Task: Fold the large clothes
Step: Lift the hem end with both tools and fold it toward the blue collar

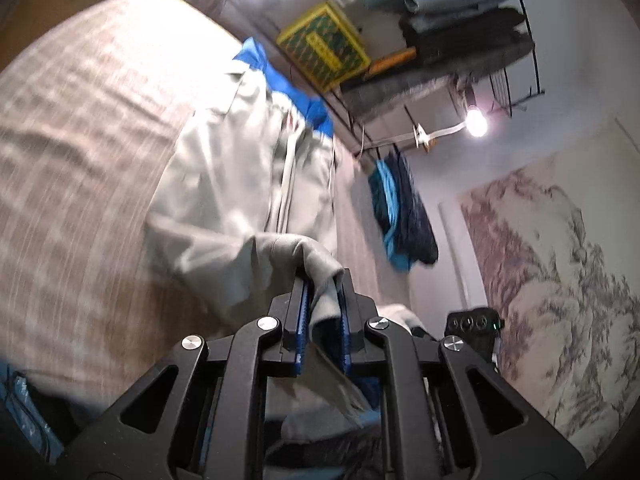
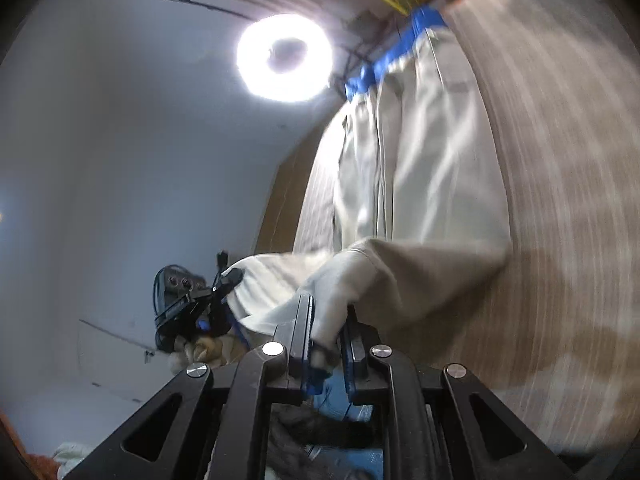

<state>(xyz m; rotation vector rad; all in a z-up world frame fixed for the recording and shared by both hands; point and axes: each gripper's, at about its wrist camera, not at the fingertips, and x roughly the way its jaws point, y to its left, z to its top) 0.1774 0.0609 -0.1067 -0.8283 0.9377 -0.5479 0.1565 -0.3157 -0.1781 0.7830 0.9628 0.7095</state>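
No writing is legible: the yellow-green patterned box [image 1: 324,46] on the wire shelf [image 1: 472,76] carries markings too blurred to read, and the shelf also holds what look like folded dark and teal textiles [image 1: 460,12]. The surface is a beige-brown striped bed cover [image 1: 80,152] in a pale-walled room with a ring light [image 2: 285,58], a bare bulb [image 1: 476,120] and a landscape mural [image 1: 560,264]. The 2 grippers, left gripper [image 1: 323,292] and right gripper [image 2: 329,320], each clench a fold of the cream garment [image 1: 236,184] with blue trim [image 1: 280,76], its near end raised off the cover.
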